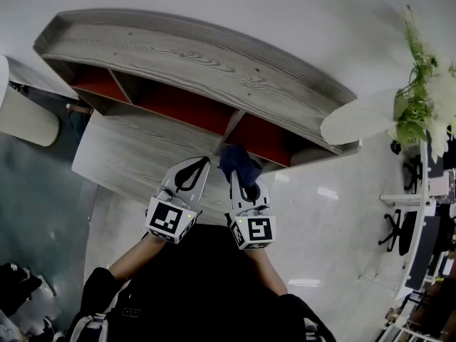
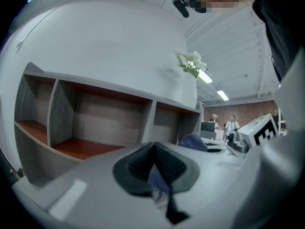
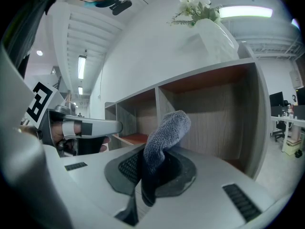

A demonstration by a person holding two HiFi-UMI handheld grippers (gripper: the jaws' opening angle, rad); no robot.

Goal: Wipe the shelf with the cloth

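The grey wooden shelf (image 1: 199,55) with red-brown boards in its compartments stands against the white wall just ahead of me. A dark blue-grey cloth (image 1: 239,162) sticks up out of my right gripper (image 1: 240,177), which is shut on it in front of the right-hand compartment. In the right gripper view the cloth (image 3: 164,135) folds up from between the jaws, with the shelf (image 3: 209,109) close behind. My left gripper (image 1: 204,161) is beside it, shut and holding nothing. In the left gripper view the left gripper (image 2: 155,171) faces the shelf (image 2: 95,123), and the cloth (image 2: 193,141) shows to the right.
A white vase (image 1: 360,116) with a green and white plant (image 1: 420,98) stands on the shelf's right end. A low grey board (image 1: 135,155) lies under the shelf. Office chairs and desks (image 1: 399,226) are off to the right. A white rounded thing (image 1: 21,112) is at the left.
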